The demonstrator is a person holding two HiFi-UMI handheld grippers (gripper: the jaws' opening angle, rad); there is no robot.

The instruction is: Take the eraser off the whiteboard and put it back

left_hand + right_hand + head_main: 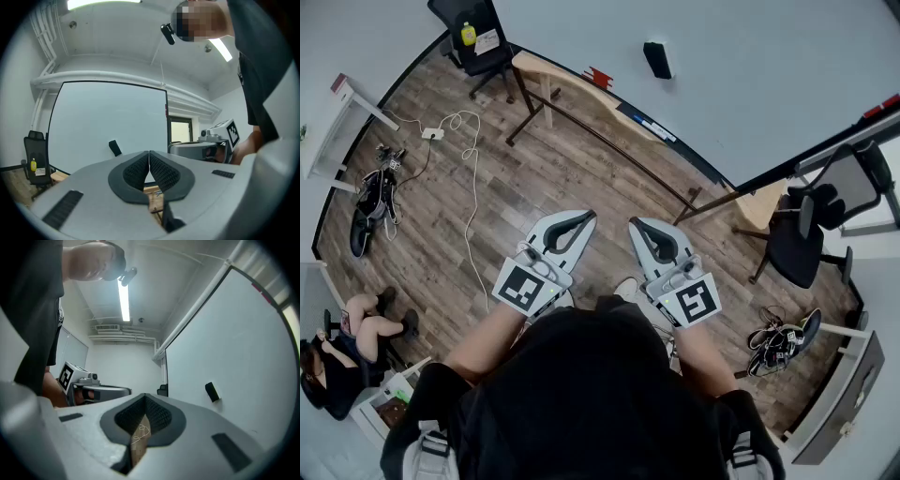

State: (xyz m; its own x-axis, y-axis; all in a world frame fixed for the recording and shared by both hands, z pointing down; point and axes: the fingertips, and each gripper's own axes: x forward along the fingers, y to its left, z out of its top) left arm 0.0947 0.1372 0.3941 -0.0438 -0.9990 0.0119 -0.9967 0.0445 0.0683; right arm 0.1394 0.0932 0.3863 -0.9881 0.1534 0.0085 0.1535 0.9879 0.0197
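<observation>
At the far left a seated person [337,361] is on the wooden floor [534,178], and a black office chair [478,42] stands by the wall (a yellow bottle rests on its seat). A long wooden table [581,89] runs along the foot of the whiteboard [741,75].

The left gripper [587,217] is held out level toward the board. Its jaws are pressed together with nothing between them, and its own view shows the dark pads [161,169] meeting in a thin seam. Just beside it, the right gripper [635,224] is also level and also closed on nothing.

The eraser [656,59] is a small black block stuck on the whiteboard, above the table and well apart from both grippers. Its long axis is near upright, with the upper end tipped a little to the left (both gripper views agree).
</observation>
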